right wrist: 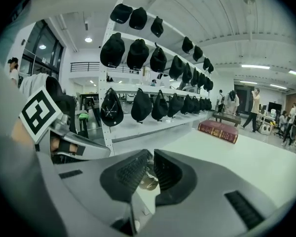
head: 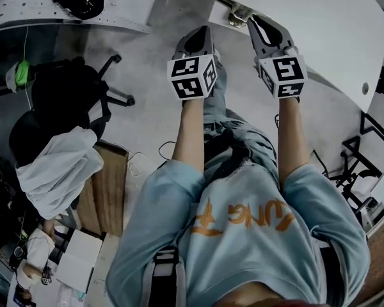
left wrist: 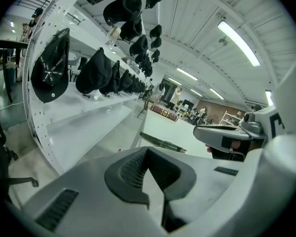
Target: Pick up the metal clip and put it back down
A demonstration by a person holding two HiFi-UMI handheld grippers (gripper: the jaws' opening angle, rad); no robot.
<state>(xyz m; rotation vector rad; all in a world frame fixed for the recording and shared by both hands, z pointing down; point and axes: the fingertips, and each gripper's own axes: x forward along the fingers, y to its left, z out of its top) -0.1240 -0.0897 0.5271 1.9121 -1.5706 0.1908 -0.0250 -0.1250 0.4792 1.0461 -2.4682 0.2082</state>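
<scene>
Head view first: my right hand-held gripper (head: pixel 256 23) reaches out to the near corner of the white worktop (head: pixel 320 24), its tips right at the metal clip (head: pixel 240 15). The clip sits at the worktop's edge. Its long axis looks to slant from upper left down toward my tips, though it's small here and I can't say which end leads. My left hand-held gripper (head: pixel 198 34) hangs over the floor just beside it, off the worktop.

Left gripper view: the left hand-held gripper (left wrist: pixel 149 157) has its jaws pressed together with nothing between them. It's idle.

Right gripper view: the right hand-held gripper (right wrist: pixel 149 164) has its jaws drawn in to a narrow slot, and the shiny metal clip (right wrist: pixel 149 182) is caught between the pads. Only a rounded, glinting bit shows, so no reading on its axis here.

My call: the grasp is on, but I can't tell if the clip has left the worktop (right wrist: pixel 227 157). The lift and the set-down look to be what's left.
</scene>
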